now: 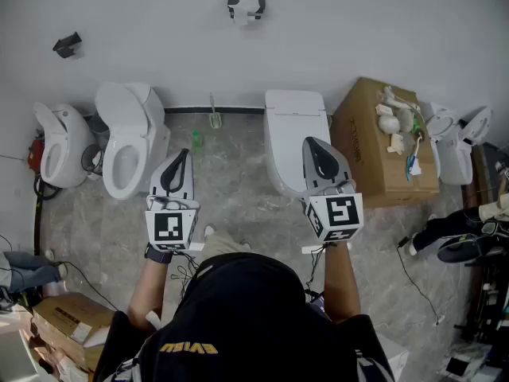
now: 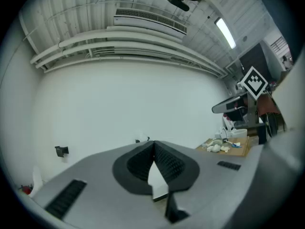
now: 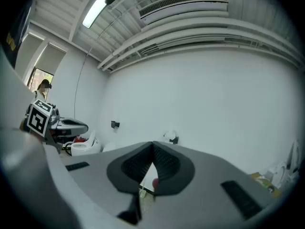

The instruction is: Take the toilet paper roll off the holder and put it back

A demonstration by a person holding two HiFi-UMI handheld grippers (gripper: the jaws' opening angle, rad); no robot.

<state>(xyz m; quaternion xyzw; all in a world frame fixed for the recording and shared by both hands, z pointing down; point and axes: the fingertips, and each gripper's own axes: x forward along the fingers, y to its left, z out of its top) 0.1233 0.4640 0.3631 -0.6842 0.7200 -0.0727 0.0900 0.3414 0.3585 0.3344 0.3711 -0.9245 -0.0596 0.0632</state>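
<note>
Fingers (image 3: 168, 164) closed, roll (image 1: 246, 6) well ahead, on wall

Your left gripper (image 1: 183, 156) and right gripper (image 1: 312, 144) are grey with black pads, their cubes patterned black-and-white; the toilet paper roll (image 1: 246, 3) is white, its holder (image 1: 233, 6) black, the cardboard box (image 1: 372, 150) brown, the floor (image 1: 231, 205) marbled grey

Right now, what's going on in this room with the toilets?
A person holds a two-jaw gripper in each hand, facing a plain white wall. The left gripper and the right gripper both point level toward it, jaws shut on nothing. The white toilet paper roll sits on its black wall holder, beyond both grippers and not touched. White ceramic toilets stand along the wall below.
</note>
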